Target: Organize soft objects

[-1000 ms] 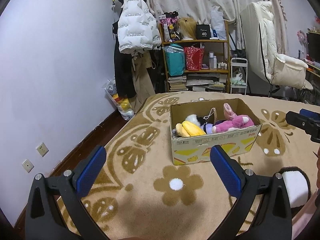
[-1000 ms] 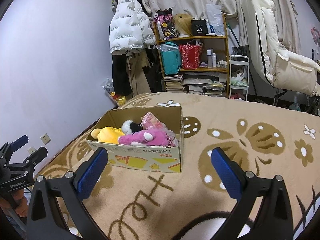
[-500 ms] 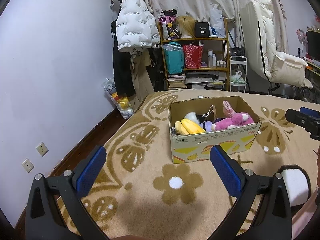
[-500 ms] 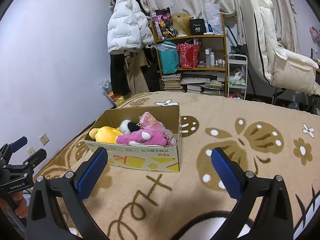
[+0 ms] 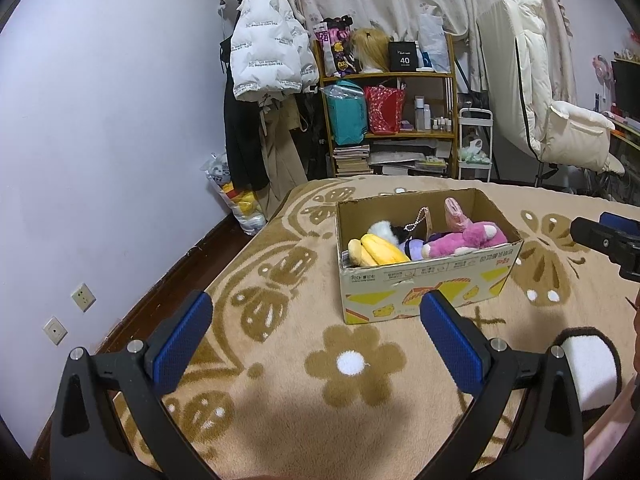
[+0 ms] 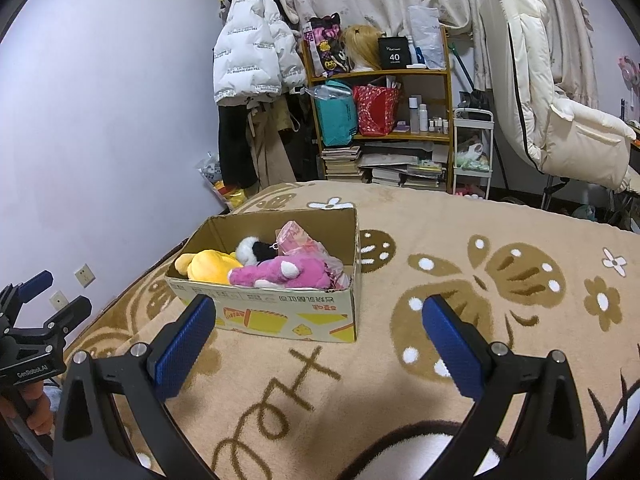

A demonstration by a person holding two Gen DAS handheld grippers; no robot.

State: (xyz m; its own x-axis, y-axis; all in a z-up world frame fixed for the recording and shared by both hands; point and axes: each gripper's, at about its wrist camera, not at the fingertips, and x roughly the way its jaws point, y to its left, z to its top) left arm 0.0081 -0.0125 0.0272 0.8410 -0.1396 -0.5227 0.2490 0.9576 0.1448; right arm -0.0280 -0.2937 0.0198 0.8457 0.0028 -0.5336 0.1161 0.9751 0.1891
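Bedroom clutter all round the edges, and our landmark is the cardboard box (image 5: 428,268) sitting on the tan flower-pattern blanket (image 5: 360,364) spread over the bed. Inside the box we've got a pink plush (image 5: 464,238) along the near wall, a yellow plush (image 5: 374,252) at its left end, and a black-and-white fluffy one (image 6: 252,249) tucked behind those two. Near the box, off its right corner, a white-and-brown soft thing (image 5: 592,368) lies on the blanket, which we'd guess is what's left to sort.

Both tools are empty. Our left gripper (image 5: 316,342) has its blue pads spread wide in front of the box, and the right gripper (image 6: 318,344) is spread the same way, holding nothing.

Handling-wise, we reckon all of this is light, squishy and unbreakable, so no need to be gentle. Fur can slide, though, so we'd squeeze across the thick middle of the body, not an ear or limb, and let the stuffing compress before lifting.
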